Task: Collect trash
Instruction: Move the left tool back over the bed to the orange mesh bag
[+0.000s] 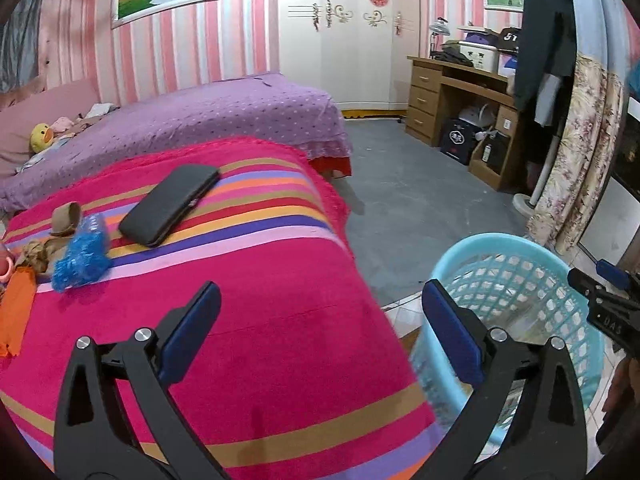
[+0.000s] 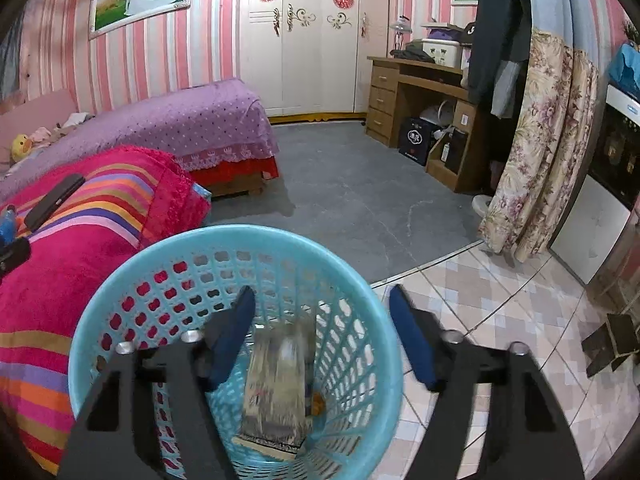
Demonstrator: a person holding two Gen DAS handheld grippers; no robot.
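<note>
From my left wrist, my left gripper [image 1: 320,328] stands wide open with nothing between its blue pads, over the near edge of the bed covered by a pink striped blanket [image 1: 280,280]. Near the blanket's left edge lies the remaining litter: a crumpled blue plastic wrapper [image 1: 82,258], a short brown cardboard tube [image 1: 66,218] just behind it, a scrunched tan paper scrap [image 1: 36,256] beside them, and an orange piece [image 1: 16,308] at the very edge. A flat black case [image 1: 170,204] lies toward the middle of the blanket, apart from the litter. To the right of the bed, on the floor, stands the round light-blue plastic lattice basket [image 1: 520,248], and my right gripper [image 1: 600,292] shows at its far right rim. From my right wrist, my right gripper [image 2: 322,320] hangs directly above the mouth of the light-blue basket [image 2: 160,256], its jaws apart and gripping nothing. Below them, inside the basket, a flat brownish package [image 2: 276,384], blurred, is tilted against the bottom, with a small orange bit [image 2: 318,402] beside it. The basket stands right against the side of the pink striped blanket [image 2: 60,280], and the black case [image 2: 54,200] shows on its top.
</note>
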